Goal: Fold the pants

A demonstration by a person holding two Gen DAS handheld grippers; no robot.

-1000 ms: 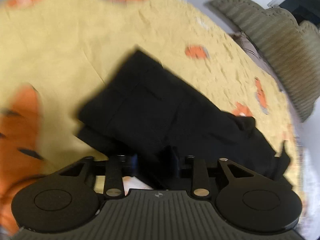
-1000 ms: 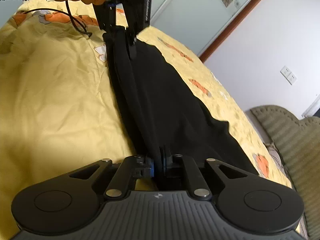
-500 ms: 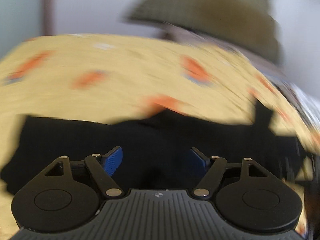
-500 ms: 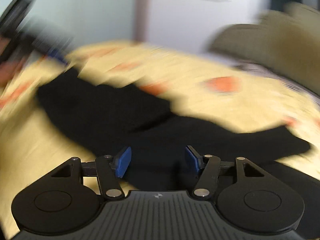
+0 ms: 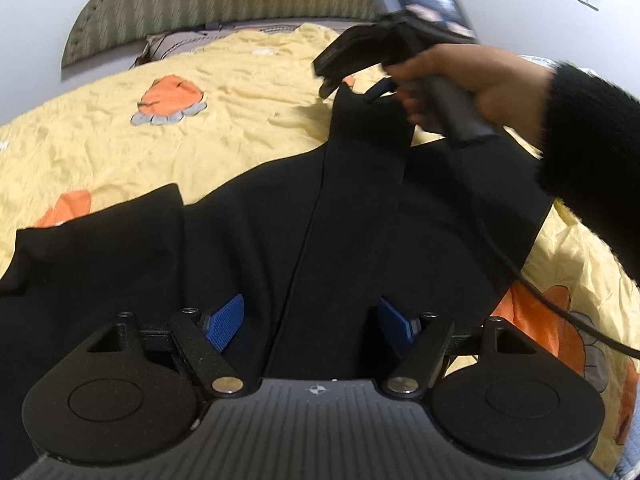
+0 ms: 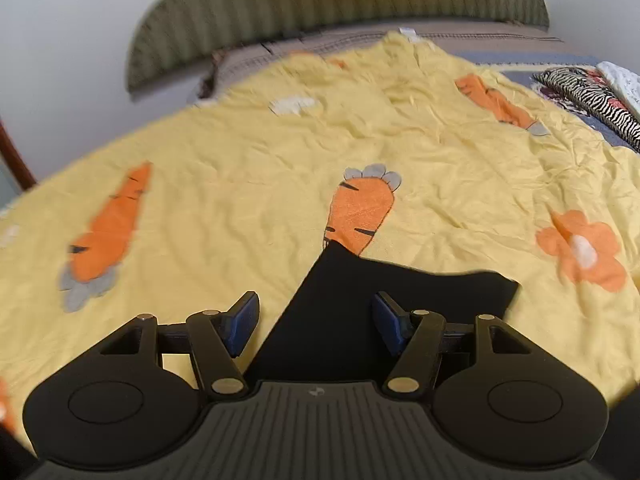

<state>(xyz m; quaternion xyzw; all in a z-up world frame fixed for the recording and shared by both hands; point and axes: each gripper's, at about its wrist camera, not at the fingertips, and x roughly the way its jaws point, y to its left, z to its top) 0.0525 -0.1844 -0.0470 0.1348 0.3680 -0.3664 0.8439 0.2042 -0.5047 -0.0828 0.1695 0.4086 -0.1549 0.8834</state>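
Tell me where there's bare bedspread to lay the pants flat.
Bare yellow bedspread runs between the left carrot and the middle carrot, and on up to the headboard. There is more between the middle carrot and the flower. It is crowded near the open tongs, where the pants lie spread, and at the far right by the striped cloth.

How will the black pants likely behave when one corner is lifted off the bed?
The pants are probably floppy: they lie flat, following the blanket. A lifted corner would likely droop and drag. The matte cloth looks unlikely to slip.
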